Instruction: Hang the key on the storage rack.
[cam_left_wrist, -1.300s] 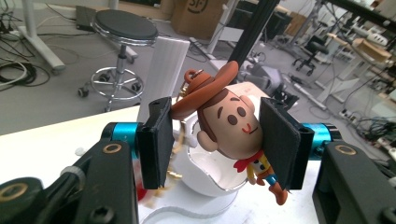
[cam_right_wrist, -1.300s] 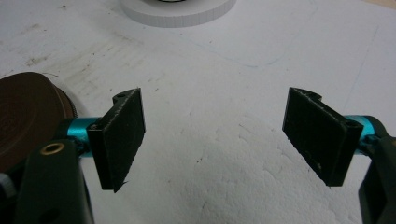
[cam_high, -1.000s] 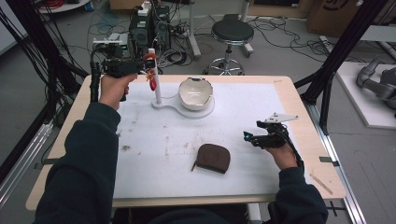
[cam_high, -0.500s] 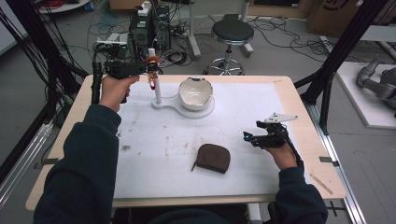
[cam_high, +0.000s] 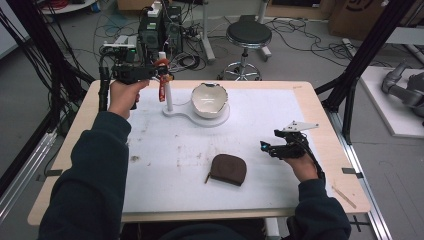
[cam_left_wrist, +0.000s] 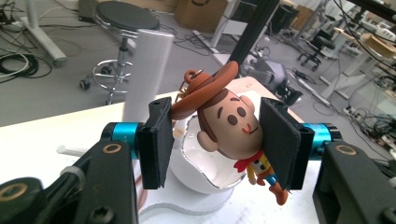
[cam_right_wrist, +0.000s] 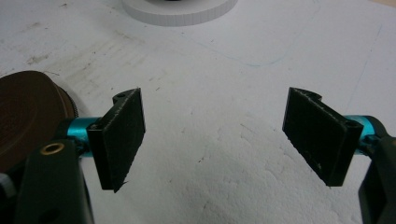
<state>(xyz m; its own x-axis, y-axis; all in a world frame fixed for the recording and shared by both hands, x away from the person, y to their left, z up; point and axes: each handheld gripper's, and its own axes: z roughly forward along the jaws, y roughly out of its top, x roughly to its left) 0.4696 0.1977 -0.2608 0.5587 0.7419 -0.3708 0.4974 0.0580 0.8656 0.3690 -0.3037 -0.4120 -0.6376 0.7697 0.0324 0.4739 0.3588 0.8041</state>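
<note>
A cowboy keychain figure (cam_left_wrist: 231, 119) sits clamped by the head btwn the pads of the left gripper (cam_left_wrist: 224, 135), held up at the top of a white post (cam_left_wrist: 148, 70) w/ its metal ring (cam_left_wrist: 190, 77) near the post. Just behind, a cracked-egg white bowl (cam_high: 209, 99) shares the post's white stand (cam_high: 192, 116) at the table's far side. A brown pouch (cam_high: 228, 169) lies nearer the person. Right gripper (cam_right_wrist: 212, 135) rests low over the white mat (cam_high: 165, 160), jaws wide apart, nothing btwn them, pouch beside it.
</note>
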